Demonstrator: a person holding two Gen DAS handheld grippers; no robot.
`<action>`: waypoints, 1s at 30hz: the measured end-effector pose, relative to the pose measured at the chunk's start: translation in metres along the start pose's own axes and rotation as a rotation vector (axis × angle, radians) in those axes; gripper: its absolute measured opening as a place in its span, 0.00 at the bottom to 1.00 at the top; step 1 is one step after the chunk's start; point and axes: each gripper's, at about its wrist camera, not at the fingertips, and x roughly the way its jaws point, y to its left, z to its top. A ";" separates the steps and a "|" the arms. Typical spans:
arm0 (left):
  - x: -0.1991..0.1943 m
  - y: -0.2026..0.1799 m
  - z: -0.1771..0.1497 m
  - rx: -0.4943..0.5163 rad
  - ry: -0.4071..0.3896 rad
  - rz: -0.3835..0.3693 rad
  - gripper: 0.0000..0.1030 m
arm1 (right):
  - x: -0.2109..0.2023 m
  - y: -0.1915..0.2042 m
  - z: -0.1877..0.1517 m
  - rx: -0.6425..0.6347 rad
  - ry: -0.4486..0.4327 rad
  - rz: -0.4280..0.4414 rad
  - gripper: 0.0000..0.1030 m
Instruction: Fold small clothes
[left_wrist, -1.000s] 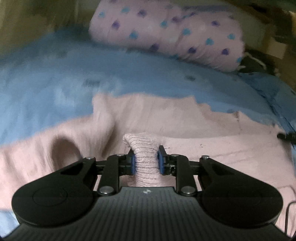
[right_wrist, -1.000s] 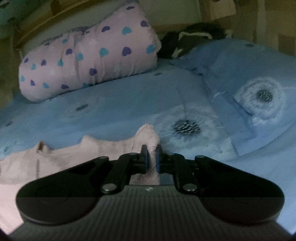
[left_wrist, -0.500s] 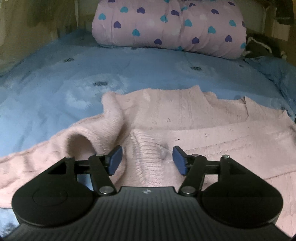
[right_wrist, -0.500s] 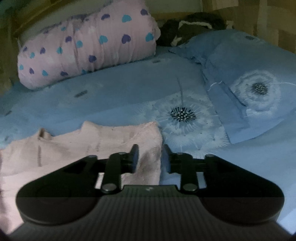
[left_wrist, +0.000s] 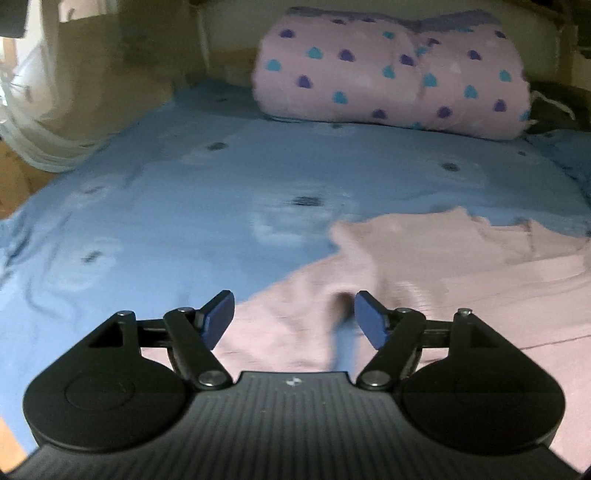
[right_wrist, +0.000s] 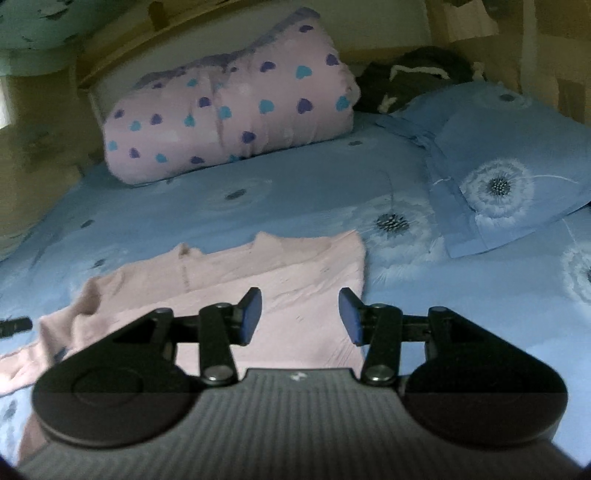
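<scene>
The pink sweater lies flat on the blue bed sheet, below and ahead of both pairs of fingers, no longer pinched as it was a second ago. The left gripper has let go of the ribbed fold; its fingers are opening wide, clear of the knit. The right gripper, then clamped on the sweater's edge, has lifted off too, its fingers opening, nothing between them. Beyond lies a heart-print quilt roll.

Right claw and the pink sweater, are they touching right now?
Apart. In the right wrist view the right claw is opening, its pads clear of the pink sweater, which lies flat on the bed beyond them.
</scene>
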 end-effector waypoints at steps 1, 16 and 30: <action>-0.004 0.013 -0.001 -0.007 0.004 0.013 0.75 | -0.008 0.003 -0.002 -0.001 0.000 0.007 0.47; 0.010 0.109 -0.070 -0.452 0.233 -0.074 0.76 | -0.039 0.035 -0.071 -0.043 0.051 -0.001 0.50; 0.072 0.086 -0.067 -0.555 0.276 -0.041 0.76 | 0.008 0.040 -0.066 -0.045 0.083 -0.016 0.50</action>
